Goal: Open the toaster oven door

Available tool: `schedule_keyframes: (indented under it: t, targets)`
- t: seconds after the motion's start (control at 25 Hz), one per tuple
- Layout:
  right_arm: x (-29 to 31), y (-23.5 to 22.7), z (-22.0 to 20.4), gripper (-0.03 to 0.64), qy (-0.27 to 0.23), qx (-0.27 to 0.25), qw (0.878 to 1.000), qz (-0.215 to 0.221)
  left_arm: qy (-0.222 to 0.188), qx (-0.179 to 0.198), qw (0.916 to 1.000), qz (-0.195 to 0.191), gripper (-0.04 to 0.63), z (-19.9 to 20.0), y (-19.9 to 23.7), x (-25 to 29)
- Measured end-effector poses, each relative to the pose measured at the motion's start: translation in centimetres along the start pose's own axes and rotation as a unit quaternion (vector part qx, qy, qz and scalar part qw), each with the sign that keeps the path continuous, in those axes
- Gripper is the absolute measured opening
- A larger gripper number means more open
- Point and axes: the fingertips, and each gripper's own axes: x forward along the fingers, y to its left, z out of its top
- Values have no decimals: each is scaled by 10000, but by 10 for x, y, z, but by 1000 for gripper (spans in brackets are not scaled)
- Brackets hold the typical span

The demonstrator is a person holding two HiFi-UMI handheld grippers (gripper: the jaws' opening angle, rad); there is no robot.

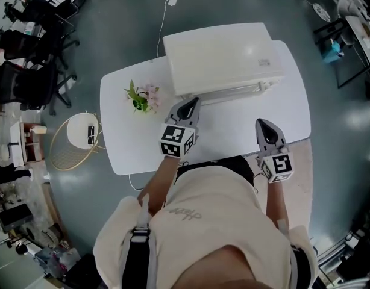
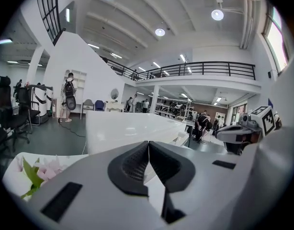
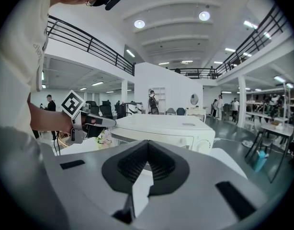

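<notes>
A white toaster oven sits at the far side of the white table, its door closed and facing me. The oven fills the middle of the left gripper view, and in the right gripper view the oven shows its knob side. My left gripper hovers just before the oven's front lower edge, jaws shut and empty. My right gripper hangs over the table's near right part, apart from the oven, jaws shut on nothing.
A small pot of pink flowers stands on the table left of the oven. A round wire basket sits on the floor to the left. Office chairs crowd the far left. A cable runs behind the table.
</notes>
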Motion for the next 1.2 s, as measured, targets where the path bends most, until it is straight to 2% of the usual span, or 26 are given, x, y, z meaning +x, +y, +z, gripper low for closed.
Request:
schedule_keyframes:
  t: [0.28,0.56,1.0,1.2]
  targets:
    - [8,-15,6,8,-88,112,9995,272,291,-72,9991,313,21,-3,5,7]
    - [15,-30,-1,8,-105,210,9982,544,678,53,9953,691,21,-16,13,16]
    - [20,-40,-10,8,-66,323,9960,825,1034,231,9903,903,18,-23,13,28]
    - [22,-48,-10,8,-160,632,9933,955,1072,266,9883,1048,18,-23,14,27]
